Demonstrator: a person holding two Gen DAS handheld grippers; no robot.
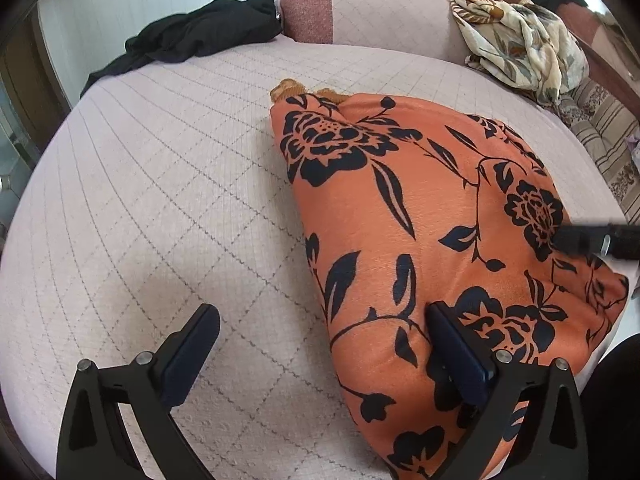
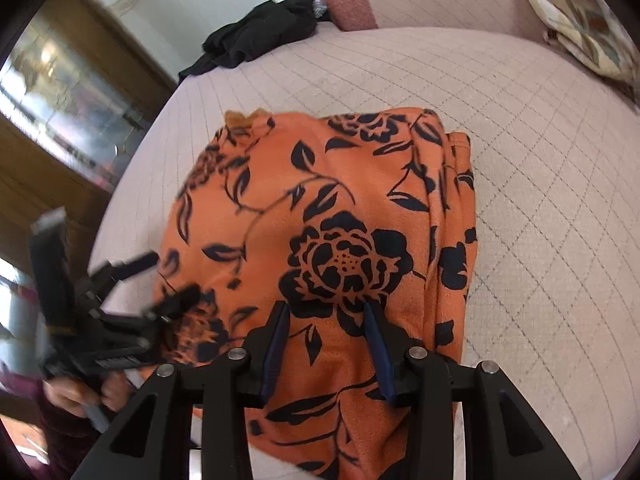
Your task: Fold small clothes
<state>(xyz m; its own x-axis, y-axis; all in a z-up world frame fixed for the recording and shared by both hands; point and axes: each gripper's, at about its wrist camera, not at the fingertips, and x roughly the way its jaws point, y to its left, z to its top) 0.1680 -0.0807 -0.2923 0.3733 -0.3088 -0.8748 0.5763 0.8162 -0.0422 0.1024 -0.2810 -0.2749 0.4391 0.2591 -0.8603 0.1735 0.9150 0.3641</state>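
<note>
Orange floral garment [image 1: 420, 220] lies folded on the quilted bed [image 1: 160, 200]; left gripper [image 1: 324, 356] and right gripper [image 2: 326, 344] jaws released. Next we grab an edge for another fold.

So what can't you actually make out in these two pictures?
- Orange floral garment: its near end runs off the bottom edge in both wrist views, and the right gripper covers part of it.
- Left gripper: motion-blurred in the right wrist view, so whether it touches the cloth is unclear.
- Black garment: a crumpled heap, kind unknown.
- Patterned blanket: cut by the right wrist view's edge.
</note>
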